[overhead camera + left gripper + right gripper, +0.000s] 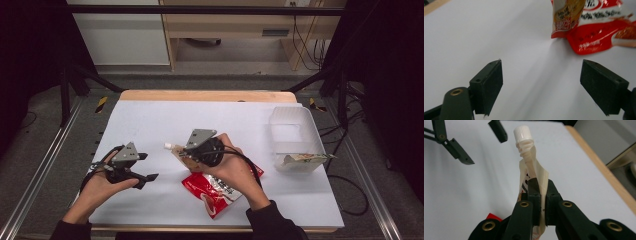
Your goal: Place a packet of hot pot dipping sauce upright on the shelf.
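The right gripper (540,195) has its jaws pressed together on a spouted pouch (532,170), pinching the pale, crumpled upper part below the white screw cap (523,132). In the high view the pouch (181,155) sits near the middle of the white table (150,125), its cap pointing left, held in the right gripper (192,152). A red snack bag (215,192) lies flat just near of it, partly under the right hand (227,165). The left gripper (145,167) hovers to the left with its jaws spread wide and nothing between them; its own view shows the pouch (566,15) and red bag (599,32) ahead. At the far right stands a clear plastic bin (295,135) with another packet (305,159) across its near end.
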{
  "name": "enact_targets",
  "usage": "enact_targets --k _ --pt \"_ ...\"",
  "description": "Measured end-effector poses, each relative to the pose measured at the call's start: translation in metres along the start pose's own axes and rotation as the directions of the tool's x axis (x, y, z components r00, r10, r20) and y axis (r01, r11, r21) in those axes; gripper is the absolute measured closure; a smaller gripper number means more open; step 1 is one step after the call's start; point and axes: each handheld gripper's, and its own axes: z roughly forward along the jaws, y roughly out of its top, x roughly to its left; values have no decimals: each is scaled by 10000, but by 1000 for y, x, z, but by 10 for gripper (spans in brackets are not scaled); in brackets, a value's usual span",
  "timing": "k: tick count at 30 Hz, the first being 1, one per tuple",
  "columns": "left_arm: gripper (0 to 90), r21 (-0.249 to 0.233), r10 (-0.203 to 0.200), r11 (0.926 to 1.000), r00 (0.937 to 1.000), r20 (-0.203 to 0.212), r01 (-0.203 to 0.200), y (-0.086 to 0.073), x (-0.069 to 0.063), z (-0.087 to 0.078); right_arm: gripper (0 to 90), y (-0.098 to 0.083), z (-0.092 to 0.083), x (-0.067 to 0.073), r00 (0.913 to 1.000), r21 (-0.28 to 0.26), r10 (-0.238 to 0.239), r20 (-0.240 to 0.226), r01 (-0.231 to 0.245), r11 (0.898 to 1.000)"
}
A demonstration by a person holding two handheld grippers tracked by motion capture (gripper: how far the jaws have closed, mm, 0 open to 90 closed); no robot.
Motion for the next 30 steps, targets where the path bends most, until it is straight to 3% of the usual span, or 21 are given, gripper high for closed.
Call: enact_targets --k 3,6,11,19,24,30 --pt "179 53 165 9999 9999 -21 -165 4 -6 5 867 2 9 7 9991 -217 24 -420 -34 9998" --pt "179 73 255 9996 9997 18 -255 5 -8 6 870 5 9 10 9993 -152 -184 -340 178 9997" --pt "179 78 182 9998 9998 -34 -181 3 -6 5 877 4 5 5 9998 -301 36 -185 -42 9995" --pt "179 -80 38 10000 9999 -131 -39 1 -3 2 884 8 -17 -6 9998 -398 68 207 -60 9992" --pt "179 -102 -43 9999 9999 -132 42 0 -3 2 886 10 -35 -22 9993 -556 70 380 -49 9984" --pt "179 -346 -174 9993 9997 -179 168 2 -1 -2 887 12 -62 -51 9977 -480 183 659 -152 9987"
